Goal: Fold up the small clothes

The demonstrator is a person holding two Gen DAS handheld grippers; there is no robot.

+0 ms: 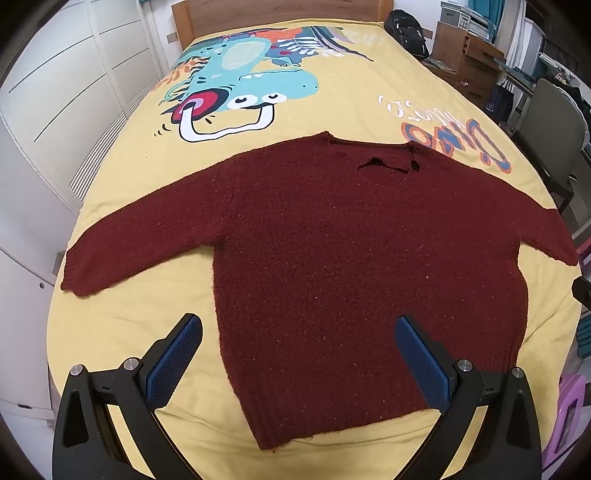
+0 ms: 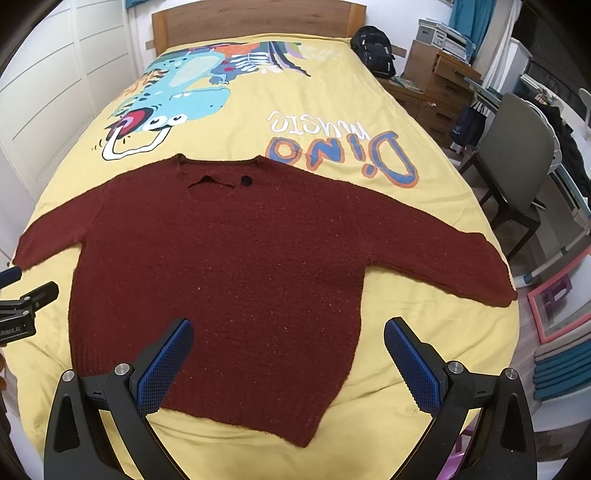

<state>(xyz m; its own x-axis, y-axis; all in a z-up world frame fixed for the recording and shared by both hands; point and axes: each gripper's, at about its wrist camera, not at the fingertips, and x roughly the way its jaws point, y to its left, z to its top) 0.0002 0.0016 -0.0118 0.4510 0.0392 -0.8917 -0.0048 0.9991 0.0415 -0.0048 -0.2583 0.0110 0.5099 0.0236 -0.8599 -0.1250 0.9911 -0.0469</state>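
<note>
A dark red knitted sweater lies flat on the yellow bedspread, sleeves spread out, neck facing the headboard. It also shows in the right wrist view. My left gripper is open and empty, hovering above the sweater's lower left hem. My right gripper is open and empty above the lower right hem. The left gripper's body shows at the left edge of the right wrist view, beside the left sleeve.
The bed has a wooden headboard and a dinosaur print. White wardrobes stand left. A chair, desk drawers and a black backpack stand right of the bed.
</note>
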